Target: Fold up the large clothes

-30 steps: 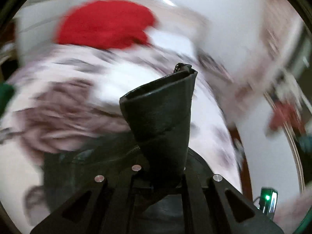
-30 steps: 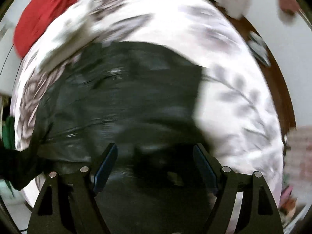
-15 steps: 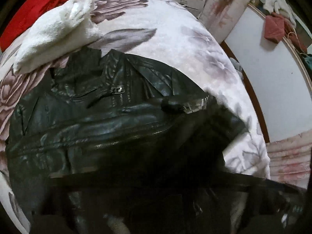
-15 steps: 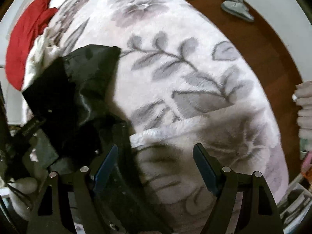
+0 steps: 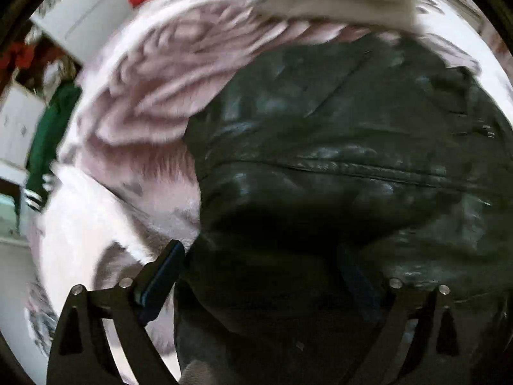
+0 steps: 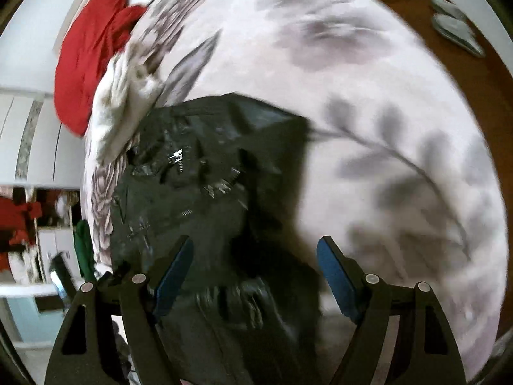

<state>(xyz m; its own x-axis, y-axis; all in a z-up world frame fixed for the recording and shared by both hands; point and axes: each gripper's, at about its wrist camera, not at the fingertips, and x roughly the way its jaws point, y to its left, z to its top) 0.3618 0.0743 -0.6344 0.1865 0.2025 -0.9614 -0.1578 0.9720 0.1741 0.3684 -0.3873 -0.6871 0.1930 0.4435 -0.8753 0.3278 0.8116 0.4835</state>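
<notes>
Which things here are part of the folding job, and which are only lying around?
For the job: black leather jacket, left gripper, right gripper, floral blanket beneath.

Lying about: red cloth, white fluffy cloth, green garment, slippers on the floor.

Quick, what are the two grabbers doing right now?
Left gripper: open, holding nothing, over the black leather jacket.
Right gripper: open, holding nothing, jacket below it.
</notes>
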